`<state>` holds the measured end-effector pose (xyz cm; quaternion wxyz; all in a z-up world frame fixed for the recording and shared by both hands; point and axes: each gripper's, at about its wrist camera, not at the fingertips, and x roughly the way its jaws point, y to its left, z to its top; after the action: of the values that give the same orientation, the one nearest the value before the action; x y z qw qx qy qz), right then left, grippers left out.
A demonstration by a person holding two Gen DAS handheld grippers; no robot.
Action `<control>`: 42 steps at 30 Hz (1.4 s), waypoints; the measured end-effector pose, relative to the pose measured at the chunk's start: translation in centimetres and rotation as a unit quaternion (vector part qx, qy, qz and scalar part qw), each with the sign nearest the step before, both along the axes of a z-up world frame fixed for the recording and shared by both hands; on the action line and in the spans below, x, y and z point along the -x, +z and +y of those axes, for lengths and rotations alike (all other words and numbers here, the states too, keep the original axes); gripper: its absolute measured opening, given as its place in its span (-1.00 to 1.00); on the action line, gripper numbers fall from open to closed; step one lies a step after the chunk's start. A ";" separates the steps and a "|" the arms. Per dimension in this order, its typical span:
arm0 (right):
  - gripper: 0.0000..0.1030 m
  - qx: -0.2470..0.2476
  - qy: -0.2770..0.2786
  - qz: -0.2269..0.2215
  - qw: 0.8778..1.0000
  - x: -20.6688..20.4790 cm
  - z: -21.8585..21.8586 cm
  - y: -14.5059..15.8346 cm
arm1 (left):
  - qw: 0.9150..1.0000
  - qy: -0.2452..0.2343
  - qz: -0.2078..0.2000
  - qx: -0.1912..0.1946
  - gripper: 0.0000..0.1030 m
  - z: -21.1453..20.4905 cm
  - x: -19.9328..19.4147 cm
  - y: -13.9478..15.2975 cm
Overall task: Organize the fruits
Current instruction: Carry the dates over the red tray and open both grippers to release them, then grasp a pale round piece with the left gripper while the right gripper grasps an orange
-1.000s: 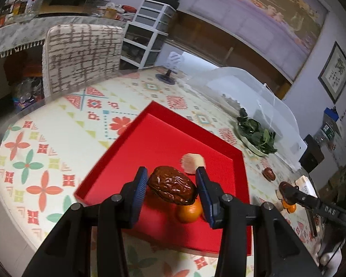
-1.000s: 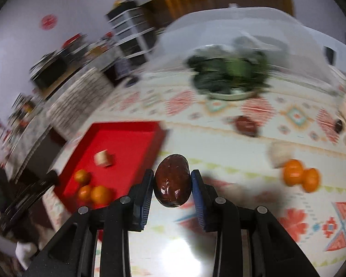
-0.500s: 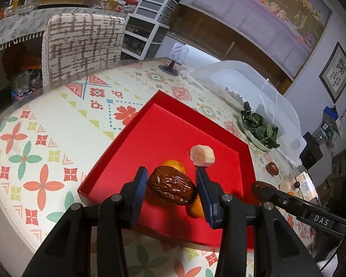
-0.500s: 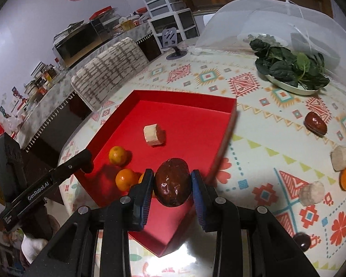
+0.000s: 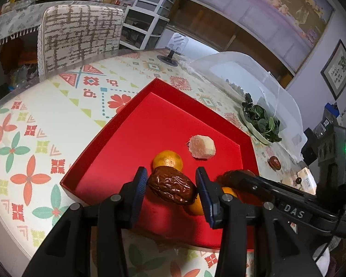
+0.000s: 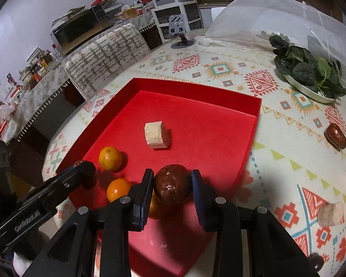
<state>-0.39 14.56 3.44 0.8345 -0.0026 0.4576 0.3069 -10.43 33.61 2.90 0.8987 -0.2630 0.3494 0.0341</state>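
The left gripper (image 5: 171, 188) holds a wrinkled brown date (image 5: 171, 188) between its blue pads, above the near part of the red tray (image 5: 131, 138). The right gripper (image 6: 171, 185) holds a second date (image 6: 171, 185) in the same way, over the tray's near right corner. In the tray lie three oranges (image 6: 110, 158) and a pale cut piece (image 6: 155, 135). More fruits (image 6: 334, 133) lie on the patterned tablecloth (image 6: 276, 161) at the right

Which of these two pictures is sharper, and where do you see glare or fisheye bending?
Both are sharp. Left wrist view: black corners, table edge bowed. Right wrist view: same bending, dull sheen on the date in the right gripper, hard shadows in the red tray.
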 end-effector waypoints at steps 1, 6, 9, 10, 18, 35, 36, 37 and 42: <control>-0.31 -0.002 -0.003 0.001 1.000 -0.2 0.0 -0.1 | 1.000 0.001 0.000 0.003 -0.16 0.1 0.0 0.0; 0.19 -0.028 -0.024 0.007 0.999 -0.7 -1.2 0.0 | 1.000 0.014 -0.010 0.014 0.07 0.7 0.5 0.6; 0.19 -0.037 -0.031 -0.007 0.999 -0.4 -2.2 1.0 | 1.000 0.017 -0.019 0.019 0.23 0.8 0.8 1.1; 0.20 -0.040 -0.034 -0.014 0.999 -0.2 -2.6 1.4 | 0.999 0.015 -0.023 0.020 0.30 0.7 0.9 1.4; 0.43 -0.034 -0.078 -0.126 0.988 3.0 -8.1 6.6 | 0.999 -0.004 -0.054 -0.009 0.57 -2.1 1.7 4.1; 1.00 -0.039 -0.268 -0.123 0.955 7.4 -32.3 6.5 | 0.991 -0.099 -0.070 -0.053 0.63 -12.9 2.0 7.1; 1.00 -0.037 -0.271 -0.117 0.955 7.5 -32.9 6.0 | 0.991 -0.105 -0.067 -0.052 0.63 -13.7 1.8 6.9; 1.00 -0.034 -0.274 -0.111 0.955 7.6 -33.6 5.7 | 0.990 -0.113 -0.061 -0.050 0.63 -14.5 1.5 6.6; 1.00 -0.026 -0.267 -0.083 0.960 7.0 -35.2 4.2 | 0.986 -0.152 -0.041 -0.055 0.63 -18.4 0.3 5.7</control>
<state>-7.41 -20.60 7.60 0.9209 0.1161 0.3627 0.0833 -10.68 15.19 8.59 0.9200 -0.1578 0.3459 -0.0948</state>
